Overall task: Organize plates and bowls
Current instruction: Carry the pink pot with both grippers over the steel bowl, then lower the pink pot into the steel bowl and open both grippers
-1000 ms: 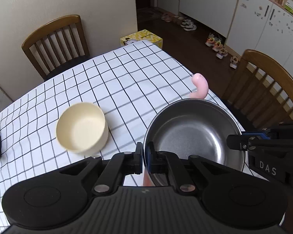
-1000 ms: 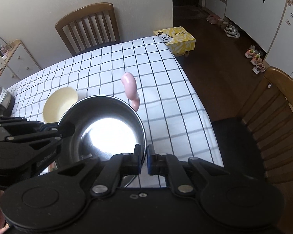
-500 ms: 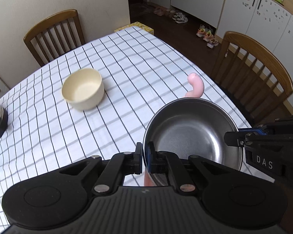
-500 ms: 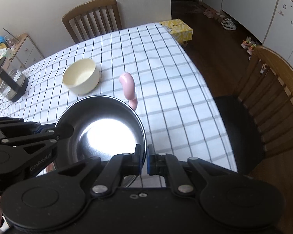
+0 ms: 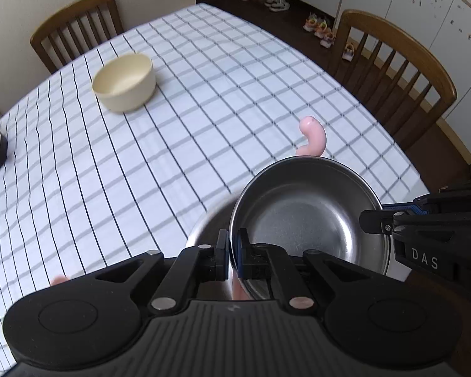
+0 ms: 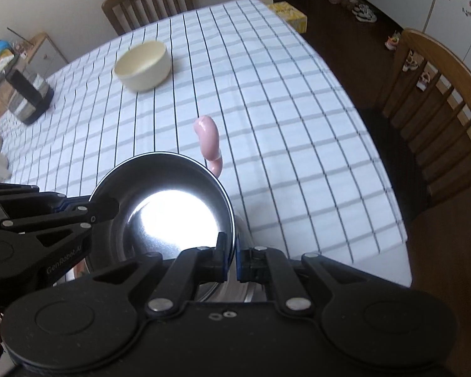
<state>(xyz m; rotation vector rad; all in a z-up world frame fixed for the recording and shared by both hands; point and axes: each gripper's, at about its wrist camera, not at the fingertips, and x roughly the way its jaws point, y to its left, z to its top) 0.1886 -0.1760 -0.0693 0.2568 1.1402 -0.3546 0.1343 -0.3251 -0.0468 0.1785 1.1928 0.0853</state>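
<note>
Steel bowl (image 5: 304,216) | I hold it: left hand-held gripper (image 5: 234,256), right hand-held gripper (image 6: 235,259) clamp opposite rims | carried back from cream bowl (image 5: 124,83) over worktop (image 5: 204,94) | placement pending

steel bowl (image 5: 304,207): silver | bowl (image 5: 124,83): cream | tablecloth (image 5: 204,94): white, black grid | chair (image 5: 395,72): brown

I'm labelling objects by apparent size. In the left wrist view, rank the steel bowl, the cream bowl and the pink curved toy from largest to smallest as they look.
1. Steel bowl: looks largest, but it is held close to the camera, so its true size is unsure.
2. Cream bowl.
3. Pink curved toy.
</note>
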